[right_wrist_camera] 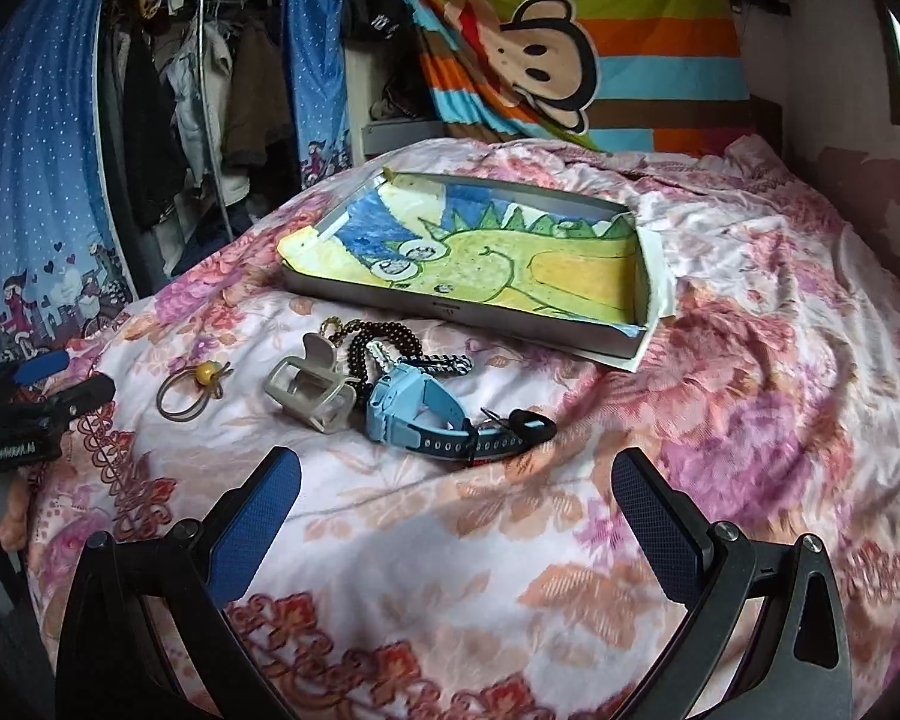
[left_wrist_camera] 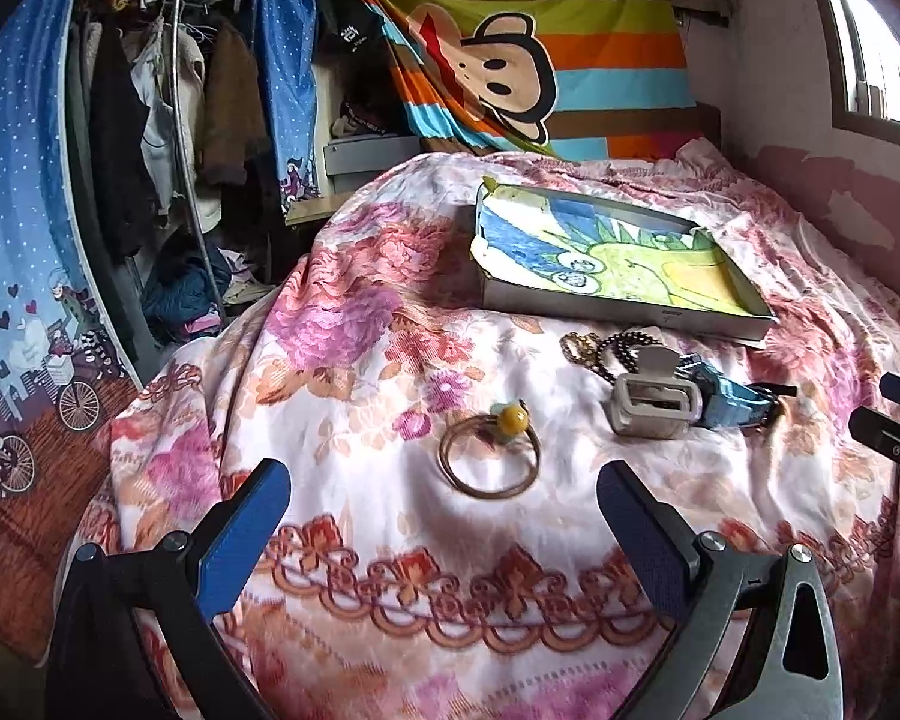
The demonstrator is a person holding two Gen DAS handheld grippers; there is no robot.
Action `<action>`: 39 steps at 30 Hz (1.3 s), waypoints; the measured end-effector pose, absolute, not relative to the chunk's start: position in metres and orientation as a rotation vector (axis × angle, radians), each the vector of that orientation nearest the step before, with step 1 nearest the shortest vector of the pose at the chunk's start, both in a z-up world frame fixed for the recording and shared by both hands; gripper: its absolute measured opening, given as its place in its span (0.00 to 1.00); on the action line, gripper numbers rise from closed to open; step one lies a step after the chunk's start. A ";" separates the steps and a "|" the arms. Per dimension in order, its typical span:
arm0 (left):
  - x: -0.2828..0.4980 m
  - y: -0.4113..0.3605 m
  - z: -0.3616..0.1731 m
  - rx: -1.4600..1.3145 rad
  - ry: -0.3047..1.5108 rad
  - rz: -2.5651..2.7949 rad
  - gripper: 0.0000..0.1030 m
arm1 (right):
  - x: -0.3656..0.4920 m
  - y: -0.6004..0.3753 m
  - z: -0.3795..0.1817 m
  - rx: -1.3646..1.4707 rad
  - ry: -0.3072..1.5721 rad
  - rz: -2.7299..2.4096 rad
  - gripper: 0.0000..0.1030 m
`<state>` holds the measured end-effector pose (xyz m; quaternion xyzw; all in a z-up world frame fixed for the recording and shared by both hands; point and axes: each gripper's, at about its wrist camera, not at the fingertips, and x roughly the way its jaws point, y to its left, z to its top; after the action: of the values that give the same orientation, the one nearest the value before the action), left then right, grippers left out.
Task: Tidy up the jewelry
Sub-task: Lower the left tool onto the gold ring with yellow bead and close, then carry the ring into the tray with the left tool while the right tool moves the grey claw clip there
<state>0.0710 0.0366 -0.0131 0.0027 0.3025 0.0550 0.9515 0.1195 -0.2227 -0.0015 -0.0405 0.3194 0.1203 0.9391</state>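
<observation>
- the jewelry lies loose on the bedspread (right_wrist_camera: pixel 720 372), in a small cluster just near of the shallow box (right_wrist_camera: pixel 468 307): a hair tie with a yellow bead (left_wrist_camera: pixel 489 450) at the left, a grey claw clip (right_wrist_camera: pixel 313 391) right of it, a dark bead string (right_wrist_camera: pixel 384 339) behind the clip, and a light blue watch (right_wrist_camera: pixel 417 417) at the right with its strap trailing right.
- the clip, beads and watch touch or overlap; the hair tie sits apart.
- the box, lined with a blue and green crayon drawing, holds none of the pieces as far as the views show, so i judge the sorting not yet begun; every piece is left to move, if the box is the goal.
- the left gripper (left_wrist_camera: pixel 444 501) hangs with jaws wide and nothing between them, the hair tie just beyond its tips.
- the right gripper (right_wrist_camera: pixel 456 489) is also spread wide and empty, the watch just ahead of it.
- the surface is a soft, rumpled floral quilt in pink and orange, so small pieces may sink into folds.
- far behind hangs a striped monkey cloth (left_wrist_camera: pixel 528 60); at far left an open clothes rack (left_wrist_camera: pixel 168 120) with blue dotted curtains; a window (left_wrist_camera: pixel 870 36) at far right.
</observation>
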 end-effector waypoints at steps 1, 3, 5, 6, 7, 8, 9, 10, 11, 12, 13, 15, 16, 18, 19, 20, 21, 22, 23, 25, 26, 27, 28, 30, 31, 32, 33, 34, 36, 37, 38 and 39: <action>0.076 0.040 -0.014 0.000 0.627 0.112 1.00 | 0.124 -0.221 -0.003 -0.090 0.658 0.260 0.99; 0.085 0.047 -0.015 -0.023 0.648 0.106 1.00 | 0.131 -0.218 -0.005 -0.104 0.661 0.290 0.99; 0.092 0.056 -0.016 -0.056 0.672 0.092 1.00 | 0.134 -0.213 -0.007 -0.115 0.663 0.323 0.99; 0.095 0.060 -0.017 -0.074 0.686 0.081 1.00 | 0.136 -0.211 -0.008 -0.123 0.665 0.339 0.99; 0.096 0.063 -0.018 -0.083 0.691 0.077 1.00 | 0.138 -0.208 -0.009 -0.130 0.667 0.355 0.99; 0.098 0.065 -0.020 -0.095 0.700 0.067 1.00 | 0.140 -0.205 -0.009 -0.133 0.669 0.373 0.99; 0.099 0.066 -0.021 -0.100 0.706 0.059 1.00 | 0.142 -0.204 -0.010 -0.132 0.674 0.390 0.99; 0.101 0.066 -0.022 -0.104 0.715 0.047 1.00 | 0.145 -0.202 -0.011 -0.131 0.679 0.411 0.99; 0.103 0.066 -0.023 -0.106 0.720 0.039 0.99 | 0.147 -0.200 -0.011 -0.130 0.683 0.426 0.98; 0.105 0.065 -0.025 -0.107 0.733 0.019 0.96 | 0.149 -0.199 -0.012 -0.129 0.686 0.441 0.98; 0.109 0.063 -0.028 -0.106 0.749 0.001 0.90 | 0.150 -0.198 -0.013 -0.125 0.689 0.456 0.97; 0.114 0.061 -0.032 -0.103 0.776 -0.018 0.83 | 0.153 -0.195 -0.015 -0.123 0.698 0.481 0.90; 0.116 0.061 -0.034 -0.103 0.791 -0.025 0.76 | 0.154 -0.194 -0.016 -0.126 0.705 0.492 0.83; 0.123 0.060 -0.040 -0.115 0.827 -0.044 0.66 | 0.157 -0.189 -0.018 -0.138 0.720 0.513 0.75; 0.126 0.060 -0.042 -0.126 0.840 -0.052 0.60 | 0.159 -0.185 -0.018 -0.150 0.724 0.522 0.72; 0.129 0.061 -0.045 -0.140 0.856 -0.059 0.58 | 0.161 -0.181 -0.019 -0.166 0.726 0.536 0.70; 0.133 0.062 -0.048 -0.154 0.872 -0.064 0.54 | 0.163 -0.176 -0.019 -0.188 0.728 0.551 0.69; 0.135 0.063 -0.050 -0.165 0.883 -0.067 0.49 | 0.166 -0.169 -0.019 -0.212 0.731 0.561 0.67; 0.139 0.065 -0.053 -0.184 0.900 -0.072 0.47 | 0.169 -0.162 -0.020 -0.231 0.735 0.571 0.64; 0.143 0.066 -0.057 -0.206 0.921 -0.080 0.39 | 0.176 -0.150 -0.022 -0.252 0.749 0.590 0.59; 0.145 0.067 -0.059 -0.214 0.929 -0.079 0.38 | 0.180 -0.144 -0.023 -0.263 0.756 0.596 0.58; 0.147 0.067 -0.061 -0.217 0.934 -0.079 0.36 | 0.182 -0.138 -0.025 -0.275 0.760 0.599 0.58; 0.149 0.066 -0.062 -0.214 0.941 -0.079 0.33 | 0.184 -0.132 -0.027 -0.290 0.764 0.604 0.58; 0.152 0.066 -0.063 -0.210 0.952 -0.073 0.28 | 0.187 -0.120 -0.031 -0.324 0.781 0.611 0.58; 0.153 0.066 -0.064 -0.212 0.955 -0.071 0.24 | 0.189 -0.114 -0.033 -0.345 0.791 0.612 0.58; 0.154 0.068 -0.065 -0.219 0.959 -0.069 0.22 | 0.190 -0.110 -0.035 -0.361 0.797 0.611 0.58; 0.155 0.069 -0.065 -0.225 0.960 -0.064 0.19 | 0.191 -0.107 -0.037 -0.375 0.802 0.611 0.58; 0.157 0.071 -0.066 -0.229 0.965 -0.056 0.15 | 0.192 -0.105 -0.039 -0.386 0.807 0.608 0.58; 0.159 0.073 -0.068 -0.236 0.974 -0.044 0.11 | 0.194 -0.101 -0.043 -0.413 0.822 0.597 0.58; 0.160 0.074 -0.069 -0.238 0.977 -0.043 0.10 | 0.194 -0.100 -0.045 -0.419 0.826 0.595 0.58; 0.161 0.074 -0.069 -0.235 0.979 -0.040 0.09 | 0.194 -0.099 -0.047 -0.425 0.831 0.590 0.55; 0.161 0.073 -0.070 -0.232 0.980 -0.040 0.08 | 0.194 -0.099 -0.049 -0.428 0.832 0.585 0.51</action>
<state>0.1611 0.0735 -0.0695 -0.1114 0.4695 -0.0193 0.8757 0.1944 -0.0989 -0.0495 -0.2033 0.3953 0.2778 0.8516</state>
